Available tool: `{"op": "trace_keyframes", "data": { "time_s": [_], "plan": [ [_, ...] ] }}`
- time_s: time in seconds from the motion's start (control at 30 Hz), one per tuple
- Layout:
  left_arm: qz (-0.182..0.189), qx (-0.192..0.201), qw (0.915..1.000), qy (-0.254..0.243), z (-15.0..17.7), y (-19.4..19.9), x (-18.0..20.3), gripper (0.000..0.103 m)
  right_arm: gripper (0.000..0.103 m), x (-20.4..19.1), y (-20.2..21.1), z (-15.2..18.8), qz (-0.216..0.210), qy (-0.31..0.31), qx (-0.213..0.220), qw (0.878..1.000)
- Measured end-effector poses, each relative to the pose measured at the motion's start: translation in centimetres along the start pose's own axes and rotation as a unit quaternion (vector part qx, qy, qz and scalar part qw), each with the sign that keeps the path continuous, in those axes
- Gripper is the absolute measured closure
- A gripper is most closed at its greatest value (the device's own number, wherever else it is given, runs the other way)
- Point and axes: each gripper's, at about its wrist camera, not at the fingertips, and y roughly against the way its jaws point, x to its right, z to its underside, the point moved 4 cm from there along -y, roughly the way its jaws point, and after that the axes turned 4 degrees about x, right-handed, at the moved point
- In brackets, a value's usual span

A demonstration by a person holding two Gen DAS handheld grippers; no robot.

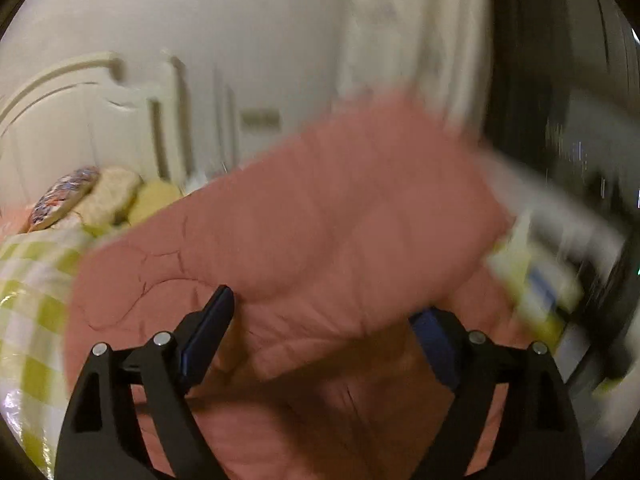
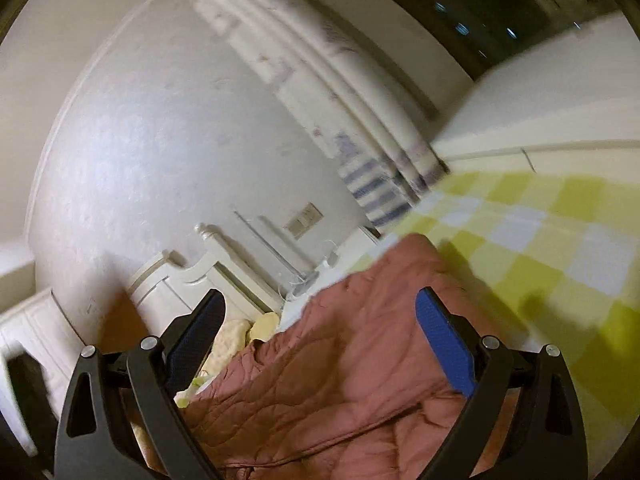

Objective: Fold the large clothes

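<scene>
Pink quilted garment [image 1: 320, 216] fills the blurred left view, its edge over the checked bedsheet [image 1: 32, 280]; the left tool [image 1: 324, 320] gapes wide, gripping nothing. Right view: right tool [image 2: 320, 316] wide too, garment [image 2: 340, 380] below, bare sheet [image 2: 540, 240] rightward.

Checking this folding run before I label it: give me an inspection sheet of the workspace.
Surface: bed with green-and-white checked sheet.
Job's things: pink quilted garment lying on the sheet, blurred in the left view.
Clutter: pillows by the headboard.
Grippers: left gripper open above the garment, no pad pressing; right gripper open, garment beneath it.
Cables: nothing seen.
Surroundings: white wall, wall switch plate, curtain, dark window.
</scene>
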Motion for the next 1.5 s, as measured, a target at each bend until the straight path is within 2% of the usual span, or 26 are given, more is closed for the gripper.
{"op": "trace_keyframes", "data": {
  "time_s": [0.03,0.07,0.13,0.23,0.3,0.33,0.37,0.4,0.43,0.47,0.53,0.6,0.67,0.77,0.87,0.9,0.93,0.97,1.03,1.1,1.13,1.23,1.33,1.37,1.47,1.5],
  "plan": [
    [-0.002,-0.031,0.9991,-0.028,1.8,-1.6,1.2,0.016,0.011,0.4,-0.1,-0.1,0.001,-0.008,-0.005,1.0],
    [-0.005,-0.039,0.9985,-0.04,2.8,-2.1,1.8,0.016,0.011,0.6,-0.2,-0.2,0.001,-0.012,-0.008,1.0],
    [-0.012,-0.031,0.9982,-0.05,4.2,-1.6,1.8,0.016,0.011,0.4,-0.7,0.0,0.002,-0.005,-0.02,1.0],
    [-0.009,0.021,0.9995,-0.021,4.6,2.8,-1.4,0.014,0.011,-0.1,-0.7,0.7,0.002,0.016,-0.029,0.999],
    [-0.012,0.072,0.9968,0.031,4.5,6.8,-4.5,0.004,0.011,-0.6,-0.9,1.1,0.001,0.034,-0.035,0.999],
    [-0.027,0.097,0.9925,0.069,5.2,8.4,-7.1,0.002,0.011,-0.7,-1.1,1.2,0.002,0.038,-0.038,0.999],
    [-0.051,0.104,0.9888,0.094,5.4,10.2,-8.5,0.002,0.011,-0.9,-1.3,1.5,0.002,0.044,-0.043,0.998],
    [-0.086,0.097,0.9834,0.127,6.5,10.4,-10.9,0.002,0.011,-1.0,-1.5,1.7,0.002,0.049,-0.048,0.998],
    [-0.107,0.085,0.9791,0.151,7.2,10.3,-12.5,0.002,0.011,-1.3,-1.7,1.9,0.003,0.056,-0.055,0.997],
    [-0.123,0.061,0.9707,0.197,9.0,9.7,-15.1,0.003,0.011,-1.4,-1.8,2.2,0.004,0.062,-0.059,0.996],
    [-0.143,0.034,0.9562,0.253,11.5,8.6,-17.9,0.004,0.011,-1.9,-2.5,2.8,0.005,0.081,-0.074,0.994],
    [-0.123,0.008,0.9391,0.321,13.0,8.1,-19.9,0.012,0.011,-2.6,-3.6,4.1,-0.003,0.097,-0.113,0.989],
    [-0.134,0.018,0.932,0.336,13.3,8.5,-21.0,0.011,0.011,-3.5,-5.0,5.3,-0.012,0.107,-0.168,0.98],
    [-0.138,0.019,0.9348,0.327,13.3,8.6,-20.9,0.01,0.011,-4.8,-6.3,7.5,-0.027,0.119,-0.241,0.963],
    [-0.144,0.018,0.9396,0.31,13.0,8.0,-20.4,0.008,0.018,-6.4,-7.2,10.6,-0.025,0.151,-0.319,0.935],
    [-0.145,0.017,0.94,0.309,13.1,7.9,-20.5,0.008,0.025,-6.9,-7.4,11.3,-0.016,0.166,-0.33,0.929],
    [-0.145,0.016,0.9398,0.309,13.1,7.6,-20.4,0.008,0.038,-7.5,-7.5,12.0,-0.005,0.189,-0.332,0.924],
    [-0.144,0.015,0.9392,0.311,13.0,7.6,-20.2,0.008,0.046,-7.9,-7.4,12.2,0.005,0.201,-0.325,0.924],
    [-0.143,0.015,0.9378,0.316,13.0,7.8,-20.2,0.008,0.076,-8.1,-7.1,11.6,0.011,0.201,-0.299,0.933],
    [-0.142,0.016,0.9373,0.318,13.0,7.9,-20.1,0.008,0.085,-8.1,-6.4,10.3,0.001,0.168,-0.268,0.949],
    [-0.142,0.016,0.9373,0.318,13.0,7.9,-20.1,0.007,0.085,-7.9,-5.9,9.7,-0.001,0.159,-0.252,0.955],
    [-0.14,0.012,0.9377,0.318,13.0,7.6,-20.2,0.006,0.085,-7.4,-5.4,9.1,0.019,0.161,-0.242,0.957],
    [-0.138,0.012,0.9366,0.322,13.1,7.6,-20.3,0.006,0.085,-6.1,-6.0,10.3,0.082,0.201,-0.266,0.939],
    [-0.138,0.013,0.9363,0.323,13.2,7.6,-20.4,0.006,0.084,-6.0,-6.1,10.2,0.094,0.2,-0.268,0.938],
    [-0.134,0.012,0.9353,0.327,13.3,7.6,-20.6,0.005,0.047,-6.8,-5.5,9.7,0.111,0.22,-0.253,0.935],
    [-0.134,0.012,0.9351,0.328,13.3,7.6,-20.6,0.005,0.021,-7.6,-4.7,9.0,0.118,0.237,-0.229,0.937]
  ]
}}
